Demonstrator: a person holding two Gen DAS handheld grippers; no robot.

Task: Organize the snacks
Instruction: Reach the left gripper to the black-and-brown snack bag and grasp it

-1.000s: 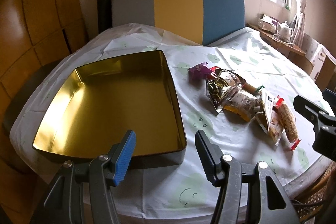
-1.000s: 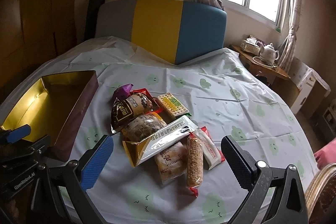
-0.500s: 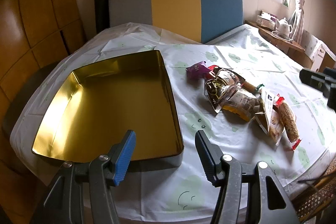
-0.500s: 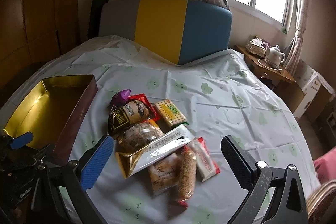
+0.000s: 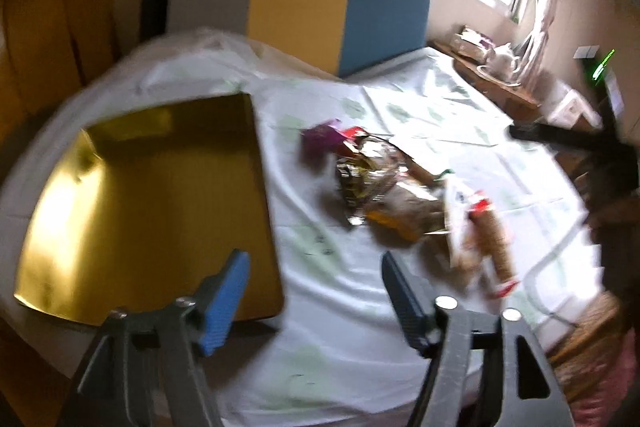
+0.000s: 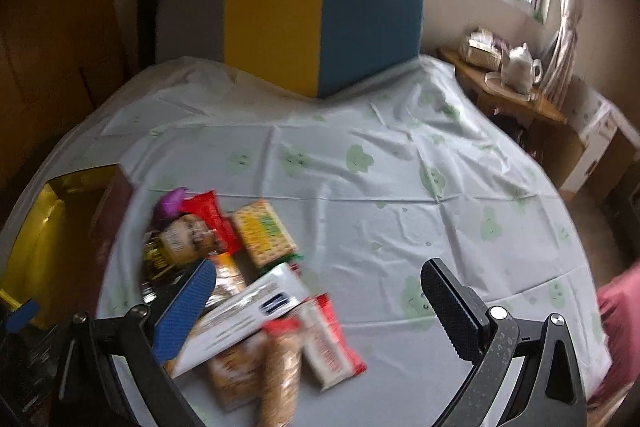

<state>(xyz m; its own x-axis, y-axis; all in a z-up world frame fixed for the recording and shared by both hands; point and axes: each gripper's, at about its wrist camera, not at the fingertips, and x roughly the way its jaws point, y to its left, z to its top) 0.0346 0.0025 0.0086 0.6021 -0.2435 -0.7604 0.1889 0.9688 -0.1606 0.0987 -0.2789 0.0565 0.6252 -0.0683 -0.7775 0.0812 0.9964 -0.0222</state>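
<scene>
A shallow gold tin [image 5: 148, 203] lies open and empty on the table's left; part of it shows in the right wrist view [image 6: 60, 223]. A heap of wrapped snacks [image 5: 404, 199] lies right of it: a purple packet [image 5: 320, 137], dark and gold bags, a cereal bar [image 5: 498, 247]. In the right wrist view the heap [image 6: 248, 291] includes a yellow cracker pack [image 6: 264, 233] and a white wrapper [image 6: 244, 315]. My left gripper [image 5: 314, 297] is open and empty above the tin's near right corner. My right gripper [image 6: 320, 311] is open and empty above the heap's near side.
The round table wears a pale cloth with green prints [image 6: 400, 187]. A grey, yellow and blue padded seat back [image 6: 288, 23] stands behind it. A wooden side shelf with a teapot [image 6: 520, 67] is at the far right, under the window.
Both views have swung and blurred. The right gripper has moved down and closer over the snack heap. The left gripper has shifted right, away from the tin, still open.
</scene>
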